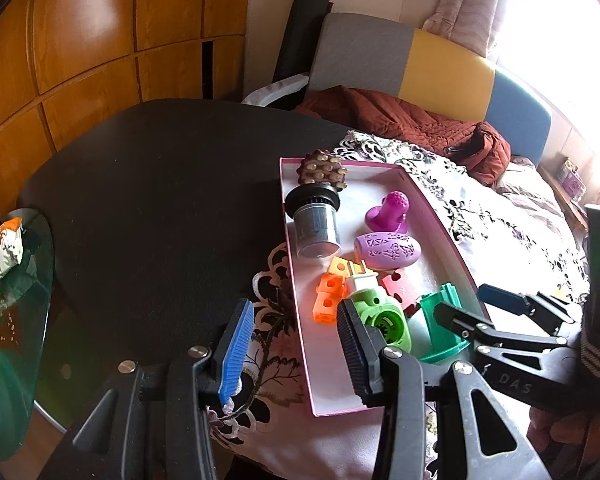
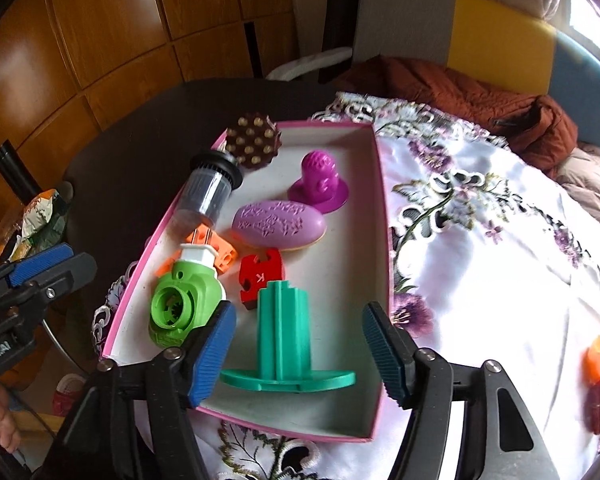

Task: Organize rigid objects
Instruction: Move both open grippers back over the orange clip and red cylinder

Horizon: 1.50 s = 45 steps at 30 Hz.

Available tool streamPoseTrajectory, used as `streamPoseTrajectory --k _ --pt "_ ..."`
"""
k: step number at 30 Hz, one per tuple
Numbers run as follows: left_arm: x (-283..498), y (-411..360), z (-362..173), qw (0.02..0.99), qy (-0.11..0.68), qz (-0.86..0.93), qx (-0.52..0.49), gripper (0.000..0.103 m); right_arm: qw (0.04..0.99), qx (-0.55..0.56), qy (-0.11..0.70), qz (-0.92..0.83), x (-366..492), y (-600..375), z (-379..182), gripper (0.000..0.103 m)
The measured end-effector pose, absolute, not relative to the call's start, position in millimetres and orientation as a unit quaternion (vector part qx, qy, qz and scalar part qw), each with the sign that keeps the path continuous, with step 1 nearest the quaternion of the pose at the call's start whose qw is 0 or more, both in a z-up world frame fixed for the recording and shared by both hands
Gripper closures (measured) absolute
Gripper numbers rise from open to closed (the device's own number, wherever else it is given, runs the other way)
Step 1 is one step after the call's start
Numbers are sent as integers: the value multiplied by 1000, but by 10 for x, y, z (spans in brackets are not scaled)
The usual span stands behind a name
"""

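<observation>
A shallow pink-rimmed box (image 2: 382, 208) (image 1: 364, 166) lies on a flowered white cloth. It holds a brown studded ball (image 2: 252, 142), a clear-and-black cylinder (image 2: 210, 196), a magenta knob (image 2: 318, 178), a lilac oval (image 2: 278, 224), orange cubes (image 1: 328, 296), a red piece (image 2: 260, 276), a green-and-white plug device (image 2: 184, 300) and a teal flanged stand (image 2: 284, 328) (image 1: 440, 320). My right gripper (image 2: 300, 354) is open. The teal stand sits upright between its pads, untouched. My left gripper (image 1: 296, 352) is open too. Its fingers straddle the box's near left wall without pressing on it.
An orange object (image 2: 598, 356) and a dark red one (image 2: 598, 404) lie on the cloth to the right of the box. The cloth covers part of a black round table (image 1: 160, 184). A glass side table (image 1: 24, 304) with snack bags stands at the left, a sofa with a rust blanket (image 1: 420, 128) behind.
</observation>
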<state>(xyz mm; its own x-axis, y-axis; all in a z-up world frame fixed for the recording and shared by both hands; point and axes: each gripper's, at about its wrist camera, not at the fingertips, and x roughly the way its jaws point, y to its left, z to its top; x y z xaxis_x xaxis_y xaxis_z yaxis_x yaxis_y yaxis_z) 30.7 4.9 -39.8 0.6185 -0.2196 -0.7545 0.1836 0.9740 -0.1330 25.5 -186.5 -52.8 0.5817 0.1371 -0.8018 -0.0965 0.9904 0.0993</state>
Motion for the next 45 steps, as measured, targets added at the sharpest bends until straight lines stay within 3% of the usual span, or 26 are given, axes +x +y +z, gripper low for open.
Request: streamPoseTrajectory --k 9,30,38,45 --pt "241 -119 -377 899 418 -133 0 60 904 27 426 31 107 -2240 -312 26" --pt "147 -536 -343 891 418 -173 43 60 899 55 408 -151 -212 -3954 -186 23" --pt "133 -830 -290 881 415 -220 51 60 842 199 387 -319 -728 -5096 -482 23" --pt "73 -1301 -288 863 420 -271 77 60 813 295 380 -329 -889 -5407 -570 23"
